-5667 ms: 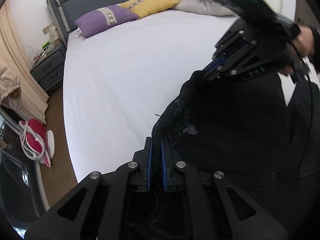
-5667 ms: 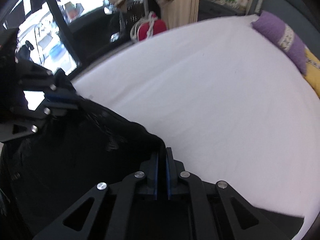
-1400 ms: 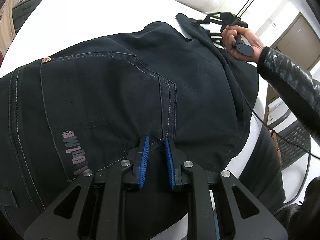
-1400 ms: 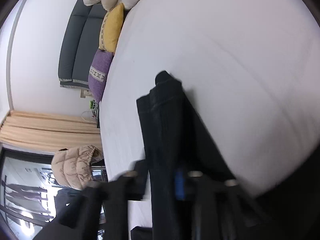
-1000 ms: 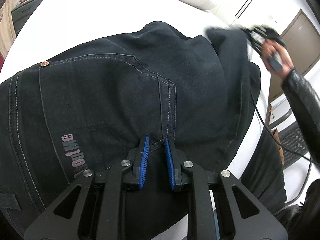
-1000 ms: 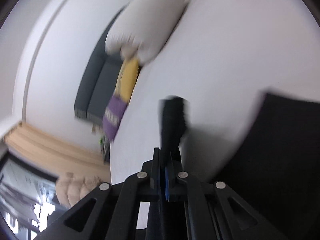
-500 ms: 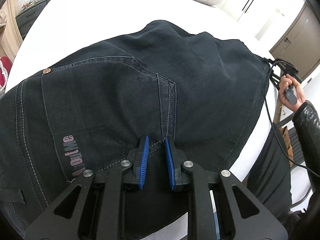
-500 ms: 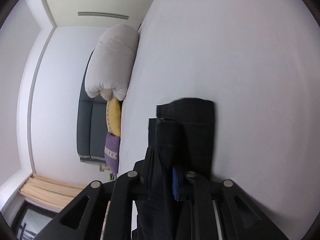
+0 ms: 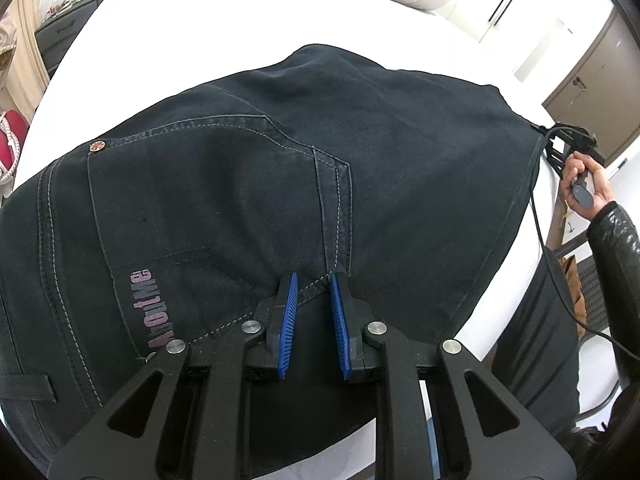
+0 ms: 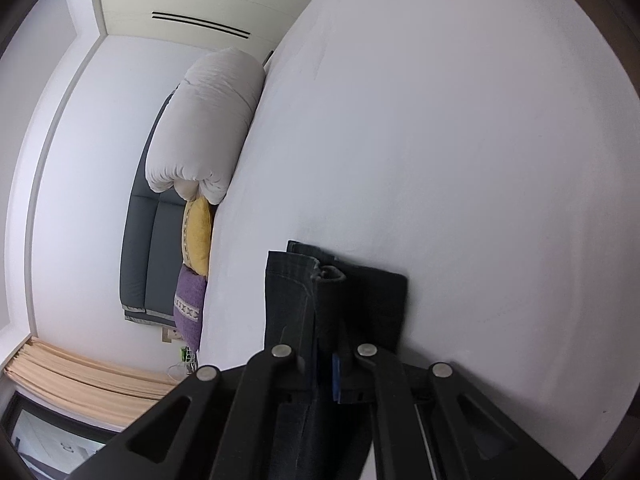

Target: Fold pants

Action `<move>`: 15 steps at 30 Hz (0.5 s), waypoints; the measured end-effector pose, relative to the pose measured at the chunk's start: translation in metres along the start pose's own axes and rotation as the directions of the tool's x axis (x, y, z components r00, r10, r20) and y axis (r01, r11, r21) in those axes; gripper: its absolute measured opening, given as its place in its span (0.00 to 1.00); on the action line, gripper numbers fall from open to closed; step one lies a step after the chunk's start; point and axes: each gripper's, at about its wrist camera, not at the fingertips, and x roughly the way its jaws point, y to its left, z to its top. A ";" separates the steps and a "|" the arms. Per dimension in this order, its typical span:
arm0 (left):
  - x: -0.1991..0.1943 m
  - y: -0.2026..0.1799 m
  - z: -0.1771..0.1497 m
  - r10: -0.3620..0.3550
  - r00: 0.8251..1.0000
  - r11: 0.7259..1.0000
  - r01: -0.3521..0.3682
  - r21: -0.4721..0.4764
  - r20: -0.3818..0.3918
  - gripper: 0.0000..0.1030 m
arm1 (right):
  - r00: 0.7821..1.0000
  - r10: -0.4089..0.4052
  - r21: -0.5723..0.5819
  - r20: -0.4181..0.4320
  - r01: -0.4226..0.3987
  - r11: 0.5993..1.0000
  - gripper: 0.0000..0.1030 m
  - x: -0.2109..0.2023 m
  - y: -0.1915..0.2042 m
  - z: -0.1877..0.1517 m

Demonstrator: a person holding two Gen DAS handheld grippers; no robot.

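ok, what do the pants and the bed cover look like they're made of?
Pants: dark denim by the look, matte, with pale contrast stitching, a metal rivet and stiff folded hems. Bed cover: smooth white woven sheet, probably cotton or a blend; matte, no sheen, pulled flat with barely a wrinkle.

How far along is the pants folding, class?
Done: the black jeans lie spread out on the white bed. In hand: the left hand-held gripper pinches the seat seam, and the right hand-held gripper is shut on the leg hems; its jaws have just been closing. Left: no crosswise fold shows yet.
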 end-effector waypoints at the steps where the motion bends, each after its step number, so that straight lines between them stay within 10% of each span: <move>1: 0.000 0.000 0.000 0.000 1.000 1.000 0.000 0.000 0.004 0.17 | 1.000 -0.004 -0.003 -0.003 0.004 1.000 0.05 0.001 -0.001 0.000; 15: -0.011 0.016 -0.016 -0.040 0.998 0.999 0.041 -0.028 0.040 0.17 | 0.997 -0.075 -0.051 0.009 0.076 0.996 0.03 0.003 -0.005 0.007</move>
